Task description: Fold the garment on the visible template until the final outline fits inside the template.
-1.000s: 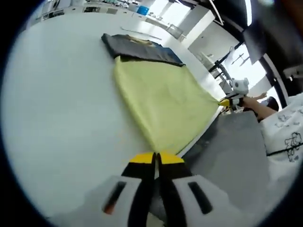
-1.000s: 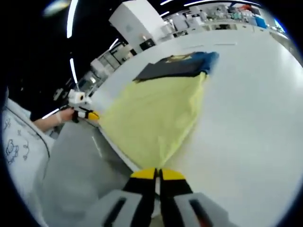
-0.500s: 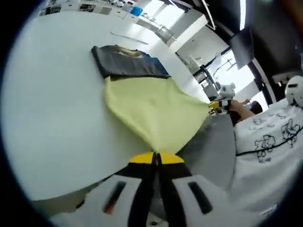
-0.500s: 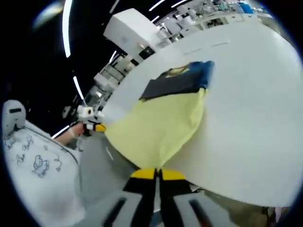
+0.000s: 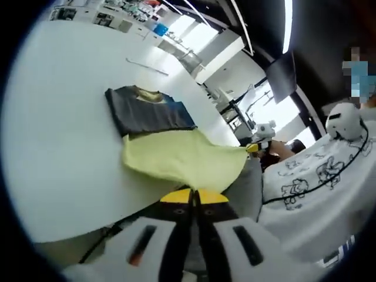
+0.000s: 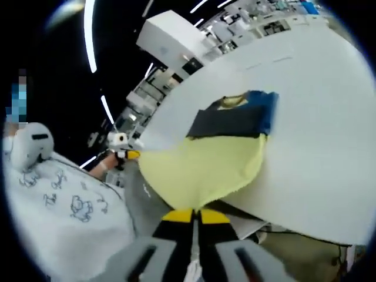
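Left gripper (image 5: 194,198) and right gripper (image 6: 193,216), jaws closed on opposite corners of the yellow garment (image 5: 182,158), held its near edge raised off the white table (image 5: 59,129), far end resting beside a dark folded garment (image 5: 147,110).

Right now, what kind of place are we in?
Probably a lab or open workshop: a big white table holds the yellow garment, ceiling strip lights run overhead, and benches crowded with equipment stand at the back.

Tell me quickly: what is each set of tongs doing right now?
Left tongs: shut on the yellow cloth.
Right tongs: shut on the yellow cloth.
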Motion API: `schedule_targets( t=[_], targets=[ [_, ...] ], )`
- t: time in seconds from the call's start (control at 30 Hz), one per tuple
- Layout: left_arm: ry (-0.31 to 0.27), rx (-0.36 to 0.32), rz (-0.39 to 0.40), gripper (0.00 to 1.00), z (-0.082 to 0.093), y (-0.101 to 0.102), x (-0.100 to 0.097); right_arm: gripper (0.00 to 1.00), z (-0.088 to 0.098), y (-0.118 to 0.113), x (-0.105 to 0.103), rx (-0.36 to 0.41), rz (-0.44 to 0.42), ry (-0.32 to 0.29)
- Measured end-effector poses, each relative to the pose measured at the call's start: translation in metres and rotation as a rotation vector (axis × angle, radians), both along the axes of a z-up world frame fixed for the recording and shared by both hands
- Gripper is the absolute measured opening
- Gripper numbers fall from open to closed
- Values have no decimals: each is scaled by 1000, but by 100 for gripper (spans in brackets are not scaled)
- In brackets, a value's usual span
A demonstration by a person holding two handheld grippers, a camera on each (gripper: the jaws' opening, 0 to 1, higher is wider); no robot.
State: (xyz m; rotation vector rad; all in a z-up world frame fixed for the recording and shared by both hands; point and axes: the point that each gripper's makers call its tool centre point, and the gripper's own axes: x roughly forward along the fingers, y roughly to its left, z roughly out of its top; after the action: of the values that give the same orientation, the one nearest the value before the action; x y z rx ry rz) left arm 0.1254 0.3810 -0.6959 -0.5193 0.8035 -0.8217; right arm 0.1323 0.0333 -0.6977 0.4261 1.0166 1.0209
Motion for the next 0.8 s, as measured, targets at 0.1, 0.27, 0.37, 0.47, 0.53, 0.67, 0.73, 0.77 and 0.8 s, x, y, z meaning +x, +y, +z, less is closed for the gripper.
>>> schedule_targets(
  t=[0.1, 0.27, 0.37, 0.47, 0.53, 0.67, 0.73, 0.77, 0.8],
  targets=[
    [-9, -6, 26, 0, 2, 7, 16, 0, 14, 1, 19, 28, -24, -34],
    [-57, -20, 50, 0, 11, 5, 42, 0, 23, 3, 46, 46, -52, -71],
    [-77, -11, 71, 0, 10, 6, 59, 0, 24, 4, 66, 52, -67, -100],
    [-62, -13, 101, 0, 5, 8, 77, 0, 25, 6, 85, 48, -81, -123],
    [-61, -22, 119, 0, 3, 9, 90, 0, 25, 7, 97, 35, -91, -144],
    [-104, -5, 176, 0, 4, 13, 120, 0, 29, 11, 124, 29, -137, -204],
    [-108, 20, 193, 0, -1, 17, 133, 0, 29, 11, 132, 32, -153, -202],
    [-118, 41, 200, 0, -3, 19, 139, 0, 27, 9, 142, 25, -168, -216],
    [-122, 44, 218, 0, -4, 20, 148, 0, 27, 9, 148, 19, -180, -229]
  ],
)
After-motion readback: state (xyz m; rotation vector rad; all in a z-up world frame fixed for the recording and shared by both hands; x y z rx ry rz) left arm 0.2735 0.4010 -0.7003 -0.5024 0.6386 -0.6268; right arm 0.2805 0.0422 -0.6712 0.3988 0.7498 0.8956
